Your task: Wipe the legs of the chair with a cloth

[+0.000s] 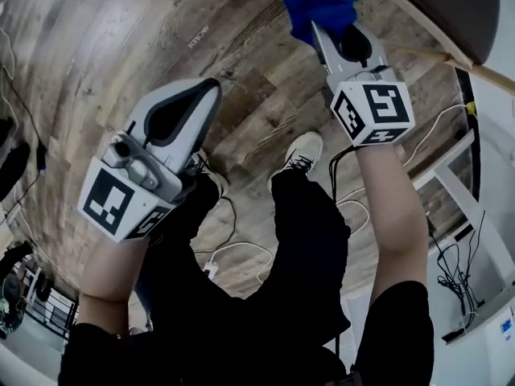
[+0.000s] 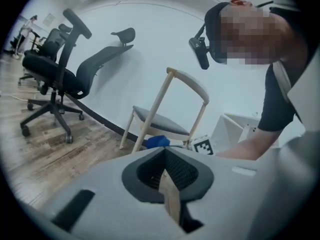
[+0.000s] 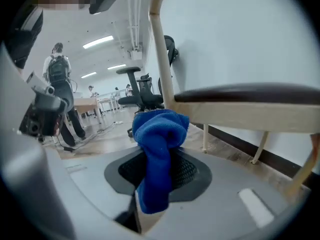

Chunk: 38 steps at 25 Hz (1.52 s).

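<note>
Chair leg (image 3: pixel 159 74): holding blue cloth (image 3: pixel 157 149), pinched in right gripper (image 3: pixel 157 171) jaws, just beside it; left gripper (image 2: pixel 167 176) jaws pressed together. Next, likely: stroking along it.

Readable txt: none I can confirm.
1) Floor (image 1: pixel 121 47), left of chair (image 1: pixel 455 6): one short printed word, too blurred to read.
2) Cubes on left gripper (image 1: pixel 211 88) & right gripper (image 1: pixel 323 37), my side of chair: b/w square markers, no letters.
</note>
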Tool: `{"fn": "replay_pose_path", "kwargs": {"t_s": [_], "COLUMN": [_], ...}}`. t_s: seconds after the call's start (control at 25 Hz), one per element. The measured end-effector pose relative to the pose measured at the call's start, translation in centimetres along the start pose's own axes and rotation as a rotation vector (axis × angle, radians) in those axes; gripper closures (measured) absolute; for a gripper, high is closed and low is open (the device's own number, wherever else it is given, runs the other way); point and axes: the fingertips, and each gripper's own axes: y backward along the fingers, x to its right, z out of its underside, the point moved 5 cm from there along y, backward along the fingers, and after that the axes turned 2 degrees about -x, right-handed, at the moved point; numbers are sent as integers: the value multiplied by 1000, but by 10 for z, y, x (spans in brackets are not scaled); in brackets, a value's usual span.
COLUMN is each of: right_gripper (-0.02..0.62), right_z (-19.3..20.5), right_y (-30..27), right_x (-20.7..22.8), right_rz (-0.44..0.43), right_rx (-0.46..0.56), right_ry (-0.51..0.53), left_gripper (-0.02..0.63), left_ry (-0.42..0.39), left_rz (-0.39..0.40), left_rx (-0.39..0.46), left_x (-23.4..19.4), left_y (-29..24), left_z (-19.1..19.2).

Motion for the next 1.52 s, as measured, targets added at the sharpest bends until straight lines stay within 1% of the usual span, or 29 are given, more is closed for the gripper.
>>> {"fn": "replay_pose_path", "kwargs": {"t_s": [0.08, 0.16, 0.2, 0.32, 0.44, 0.52, 0.64, 0.68, 0.8, 0.88, 1.0, 1.08, 1.2, 1.28, 1.44, 1.52], "right_gripper": [477, 477, 477, 477, 477, 477, 477, 477, 477, 477, 476, 476, 476, 476, 476, 476], "right_z": [-21, -47, -61, -103, -151, -186, -236, -253, -305, -337, -374, -394, -422, -437, -457, -464], "right_y": [38, 79, 101, 168, 230, 265, 310, 323, 361, 384, 422, 444, 472, 486, 507, 518], "right_x": [-15, -28, -35, -58, -78, -87, -101, -106, -120, -132, -154, -166, -184, -197, -223, -232], "right_rz": [-16, -21, -18, -7, -7, 1, 4, 5, 32, 60, 97, 115, 131, 128, 127, 140], "right_rx": [-8, -5, -1, -6, -17, -23, -15, -4, 58, 107, 159, 191, 231, 251, 289, 299], "right_ry": [-27, -19, -16, -35, -58, -113, -234, -253, -275, -313, -384, -410, -409, -396, -360, -341], "left_gripper": [601, 601, 600, 600, 600, 600, 600, 600, 601, 601, 601, 600, 601, 601, 600, 601], "left_ry": [12, 38, 42, 11, 6, 21, 73, 74, 12, -14, 2, 20, -10, -30, -18, -31], "left_rz": [-54, -67, -63, -44, -11, 9, 29, 36, 66, 86, 114, 140, 194, 229, 279, 297], "left_rx": [-26, -74, -94, -144, -167, -172, -184, -183, -162, -143, -111, -96, -93, -91, -76, -72], "left_x": [21, 46, 61, 110, 154, 178, 209, 220, 248, 262, 286, 301, 324, 338, 354, 362], "left_y": [26, 57, 71, 111, 140, 147, 152, 154, 156, 162, 176, 183, 190, 192, 194, 196], "left_z": [-7, -16, -24, -60, -103, -139, -191, -209, -265, -298, -337, -358, -385, -400, -423, -431]}}
